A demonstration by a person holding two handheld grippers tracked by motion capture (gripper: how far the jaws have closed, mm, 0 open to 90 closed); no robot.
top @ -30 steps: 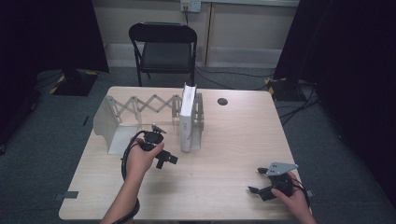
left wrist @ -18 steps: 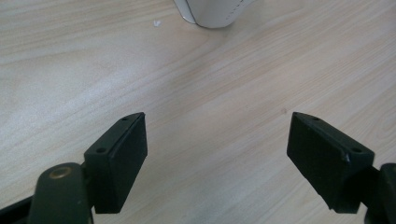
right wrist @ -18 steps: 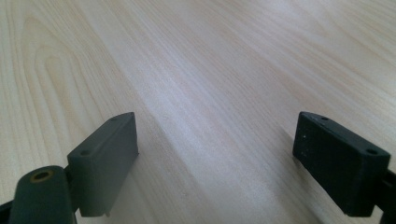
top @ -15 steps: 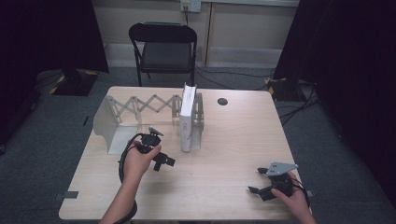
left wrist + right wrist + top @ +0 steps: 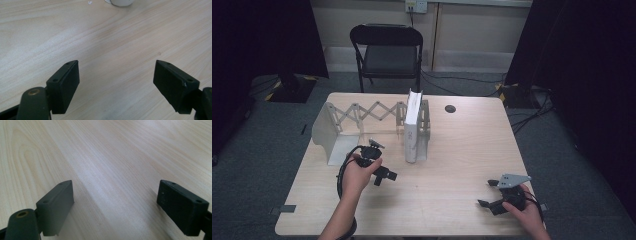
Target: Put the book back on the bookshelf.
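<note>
**Two grippers wide and empty on the table, a white book upright in the rack**

The white book (image 5: 413,127) stands upright on the wooden table (image 5: 462,150), held at the right end of a pale folding rack (image 5: 362,117) whose scissor lattice stretches away to the book's left. It is the landmark here.

The left gripper (image 5: 384,175) sits in front of the book and a little to its left, near but apart from it, pointing roughly toward the book's foot. Its jaws stand well apart with nothing between them — in the left gripper view there is bare wood in the gap, and a rounded white edge (image 5: 120,2) at the top of that view, probably the base of the rack or the book, though too little of it is seen to say which.

The right gripper (image 5: 492,195) rests well apart from the book, far to its front right near the table's near edge. Its jaws are also spread wide — bare wood grain between the pads, nothing gripped.

A small dark round spot (image 5: 450,108) lies on the table just right of the book's far end.
</note>
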